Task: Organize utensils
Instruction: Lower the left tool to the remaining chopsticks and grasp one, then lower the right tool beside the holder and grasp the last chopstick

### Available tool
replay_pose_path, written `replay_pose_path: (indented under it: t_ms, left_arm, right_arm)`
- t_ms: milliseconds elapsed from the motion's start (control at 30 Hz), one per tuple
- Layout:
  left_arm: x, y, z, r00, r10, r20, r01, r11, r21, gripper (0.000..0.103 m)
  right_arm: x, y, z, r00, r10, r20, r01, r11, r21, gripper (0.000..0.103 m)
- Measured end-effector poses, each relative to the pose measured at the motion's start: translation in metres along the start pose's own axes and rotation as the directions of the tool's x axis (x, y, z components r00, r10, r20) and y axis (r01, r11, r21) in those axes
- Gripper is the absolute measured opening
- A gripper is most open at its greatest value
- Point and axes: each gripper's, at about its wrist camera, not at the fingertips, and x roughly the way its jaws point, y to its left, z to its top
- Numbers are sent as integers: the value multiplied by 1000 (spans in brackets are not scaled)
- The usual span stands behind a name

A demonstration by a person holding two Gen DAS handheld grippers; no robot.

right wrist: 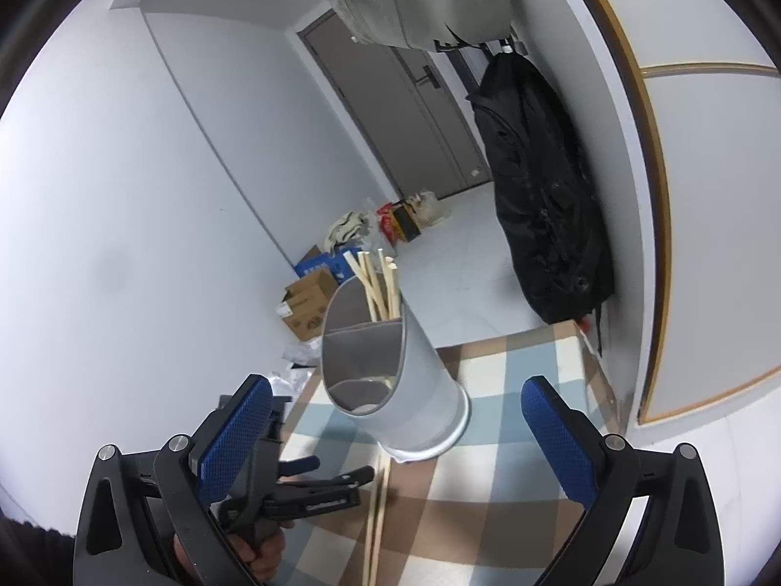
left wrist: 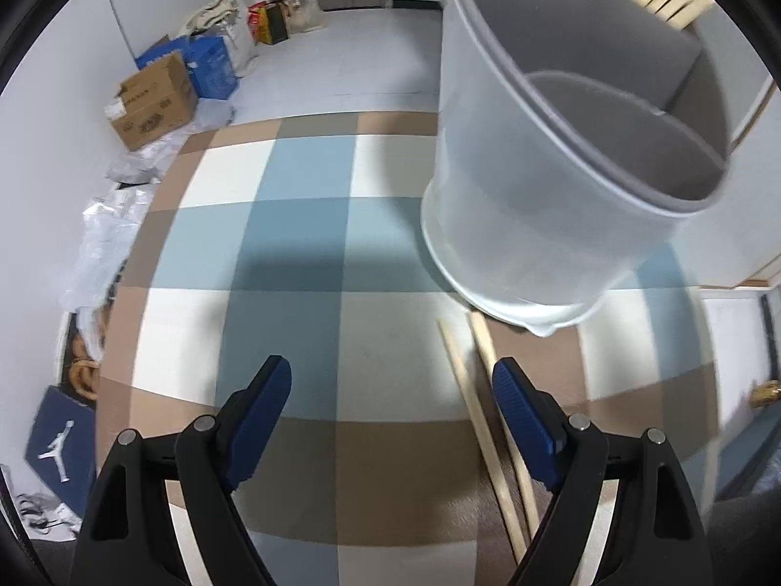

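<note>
Standing on the checked surface [left wrist: 293,254] near its far edge, the white utensil holder [right wrist: 420,390] has a grey divided insert, with wooden chopsticks [right wrist: 378,288] upright in its rear compartment and the front compartments open. Two more loose chopsticks [left wrist: 493,420] lie flat just in front of the holder's base, their far tips almost at its rim, running back toward the near edge. Both the left gripper [left wrist: 390,376] and the right gripper [right wrist: 395,405] hover with jaws spread wide and nothing between them, the left one having bare checked cloth ahead, toward the left edge.
</note>
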Motion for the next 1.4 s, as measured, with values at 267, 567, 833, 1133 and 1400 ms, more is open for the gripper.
replay_pose_path:
  t_ms: [267, 567, 833, 1133, 1400]
  left_arm:
    - [12, 4, -1, 999, 21, -31, -23, 998, -61, 73]
    - [12, -4, 6, 1000, -5, -20, 4, 998, -65, 22]
    - [7, -3, -5, 998, -64, 5, 64, 995, -75, 1]
    - [-7, 15, -4, 987, -158, 33, 160, 983, -90, 0]
    - [-32, 35, -3, 951, -265, 159, 288, 946, -149, 0]
  right_arm:
    - [-3, -2, 0, 1000, 24, -4, -24, 1000, 10, 103]
    - [-6, -8, 0, 999, 32, -10, -31, 999, 40, 103]
    - [-3, -5, -3, 998, 46, -36, -44, 998, 35, 103]
    - [28, 7, -20, 980, -40, -193, 29, 998, -57, 102]
    - [90, 19, -57, 887, -107, -450, 59, 991, -120, 58]
